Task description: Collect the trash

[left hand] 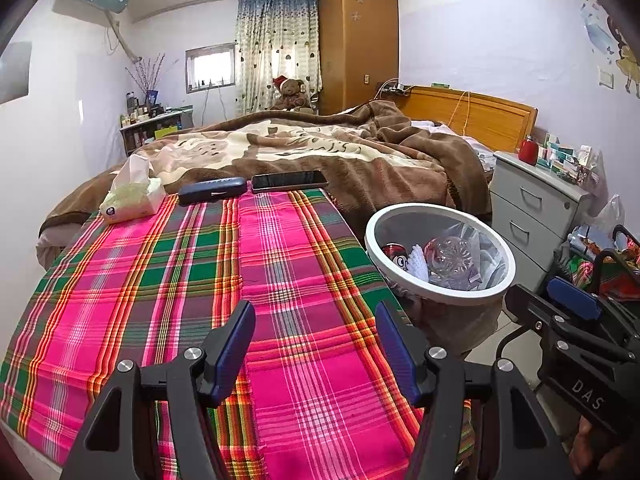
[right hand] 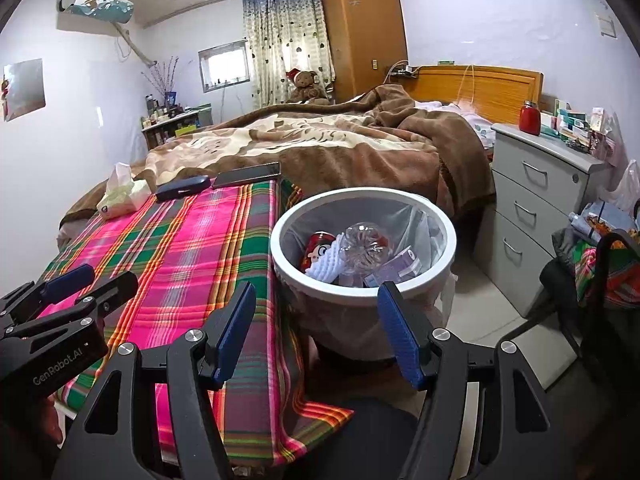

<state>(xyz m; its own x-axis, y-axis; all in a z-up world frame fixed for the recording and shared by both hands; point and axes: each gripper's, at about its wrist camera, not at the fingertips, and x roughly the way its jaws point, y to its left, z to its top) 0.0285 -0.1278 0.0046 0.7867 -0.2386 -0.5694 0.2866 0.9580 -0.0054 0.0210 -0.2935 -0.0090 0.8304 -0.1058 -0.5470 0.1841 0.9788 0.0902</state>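
My left gripper (left hand: 316, 344) hangs wide open and empty over the plaid cloth (left hand: 200, 280) on the bed, with the trash bin (left hand: 432, 286) ahead to its right. Only the right wrist view shows the purple carton (right hand: 400, 266) among the bin's contents (bottle (right hand: 364, 248), red can (right hand: 316, 246)). My right gripper (right hand: 316, 328), also spread and holding nothing, sits just before the bin's near rim.
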